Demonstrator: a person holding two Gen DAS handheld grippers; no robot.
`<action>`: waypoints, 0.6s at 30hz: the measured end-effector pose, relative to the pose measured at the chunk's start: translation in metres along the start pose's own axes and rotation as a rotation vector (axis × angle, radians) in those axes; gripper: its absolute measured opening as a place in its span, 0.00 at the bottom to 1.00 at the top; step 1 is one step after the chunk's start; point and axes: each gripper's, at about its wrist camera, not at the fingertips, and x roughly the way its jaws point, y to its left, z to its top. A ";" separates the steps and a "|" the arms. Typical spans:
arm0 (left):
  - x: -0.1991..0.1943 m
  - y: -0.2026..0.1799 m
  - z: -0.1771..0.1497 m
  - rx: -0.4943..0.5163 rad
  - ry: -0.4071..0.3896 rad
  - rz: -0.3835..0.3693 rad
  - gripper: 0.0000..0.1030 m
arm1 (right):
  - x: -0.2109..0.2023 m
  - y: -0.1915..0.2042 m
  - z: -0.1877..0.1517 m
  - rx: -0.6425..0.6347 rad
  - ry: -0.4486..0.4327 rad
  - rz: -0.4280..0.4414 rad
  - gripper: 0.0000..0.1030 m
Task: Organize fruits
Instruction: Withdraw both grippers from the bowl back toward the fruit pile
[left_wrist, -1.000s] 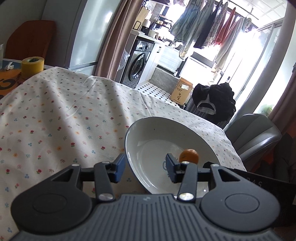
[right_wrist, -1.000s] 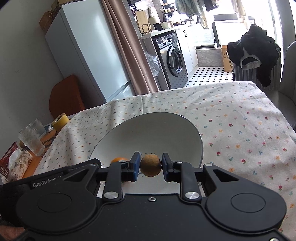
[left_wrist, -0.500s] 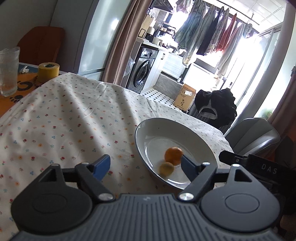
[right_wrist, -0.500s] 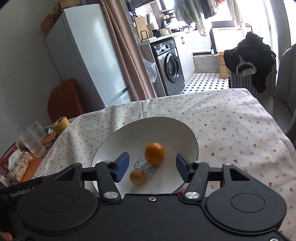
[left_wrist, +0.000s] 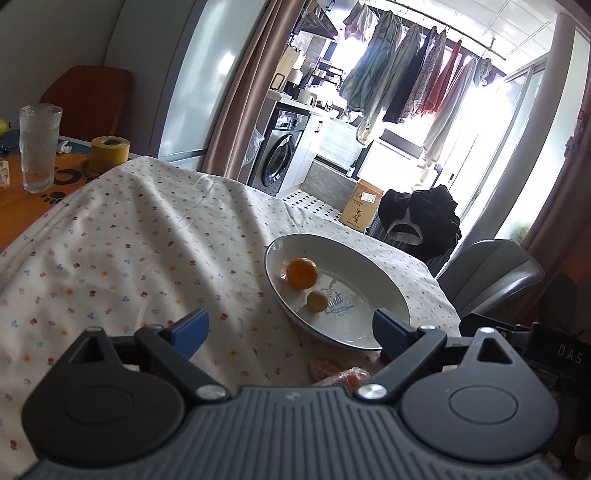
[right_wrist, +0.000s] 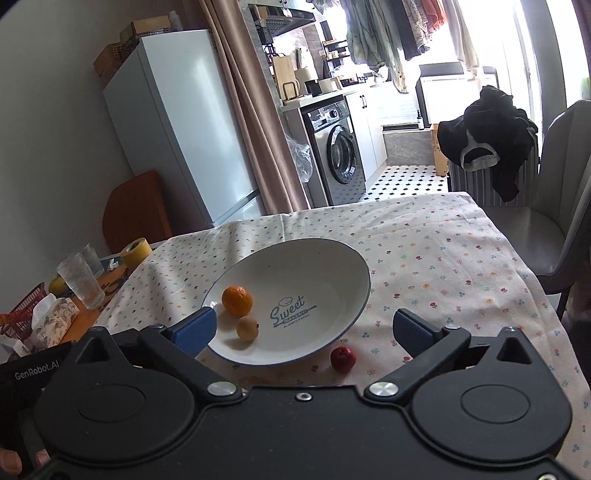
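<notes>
- Both grippers have drawn back from the plate since a second ago, when the right one held the small yellow-brown fruit over it; that fruit now lies released in the plate beside the orange.
- Left wrist view: the left gripper (left_wrist: 290, 328) hangs released above the flowered desk (left_wrist: 122, 251), jaws opening with nothing between them, tilted down toward the plate (left_wrist: 391, 295). The orange (left_wrist: 302, 273) and the small yellow-brown fruit (left_wrist: 317, 301) sit near the plate's left rim, just beside each other.
- Right wrist view: the right gripper (right_wrist: 304, 330) is released too, jaws opening wide and empty, angled down at the plate's near edge. A small red fruit (right_wrist: 343, 358) lies on the cloth just outside the rim.
- Judged step: one drop-off is done; the red fruit looks next, calling for the right gripper to come down around it.
</notes>
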 end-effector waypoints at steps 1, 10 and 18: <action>-0.003 0.000 -0.001 -0.004 0.001 -0.002 0.92 | -0.003 0.000 -0.001 0.004 0.003 0.006 1.00; -0.028 -0.010 -0.012 0.027 -0.003 -0.005 0.93 | -0.044 -0.011 -0.017 -0.001 -0.033 0.014 1.00; -0.049 -0.015 -0.022 0.065 -0.004 -0.004 0.94 | -0.070 -0.023 -0.026 -0.010 -0.043 -0.008 1.00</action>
